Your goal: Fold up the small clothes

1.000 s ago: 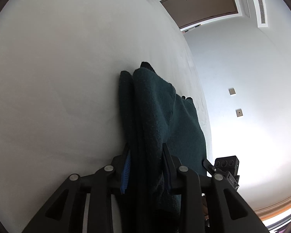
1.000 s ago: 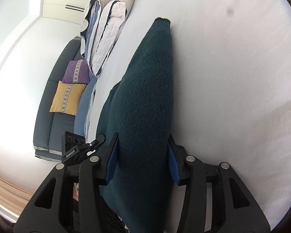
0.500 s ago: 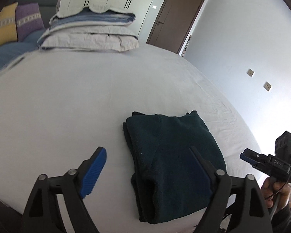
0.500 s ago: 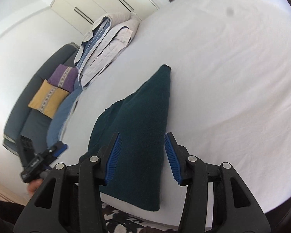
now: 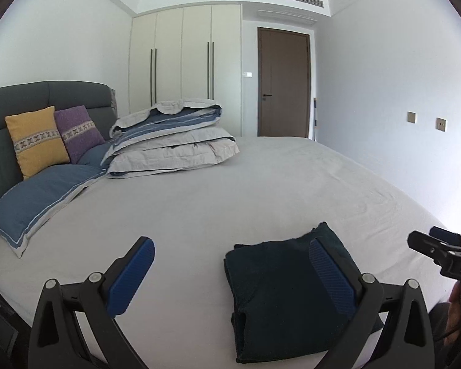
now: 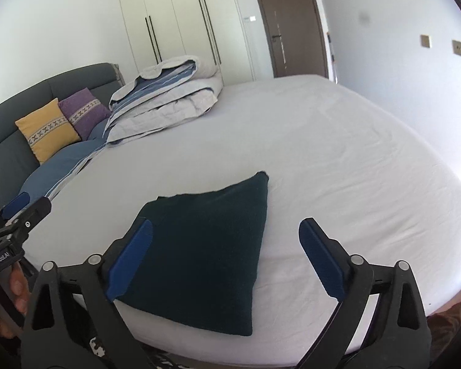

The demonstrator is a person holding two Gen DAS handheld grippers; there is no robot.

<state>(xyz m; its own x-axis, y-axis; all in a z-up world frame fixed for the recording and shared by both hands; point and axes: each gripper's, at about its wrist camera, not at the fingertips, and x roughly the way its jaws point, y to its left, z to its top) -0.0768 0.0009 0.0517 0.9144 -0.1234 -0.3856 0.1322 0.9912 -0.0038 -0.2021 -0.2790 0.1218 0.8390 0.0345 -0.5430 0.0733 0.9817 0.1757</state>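
Left wrist: left tongs [image 5: 232, 272] just opened wide, empty; right tongs [image 6: 226, 253] likewise; folded garment [image 6: 206, 246] on bed [image 6: 338, 160].

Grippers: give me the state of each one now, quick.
Left gripper: open, holding nothing; fingers just opened, clear of the folded sweater.
Right gripper: open, holding nothing; fingers just opened.

"GenRobot.AI" on left gripper [image 6: 17, 212], "DAS" partly readable on right gripper [image 5: 439, 247]
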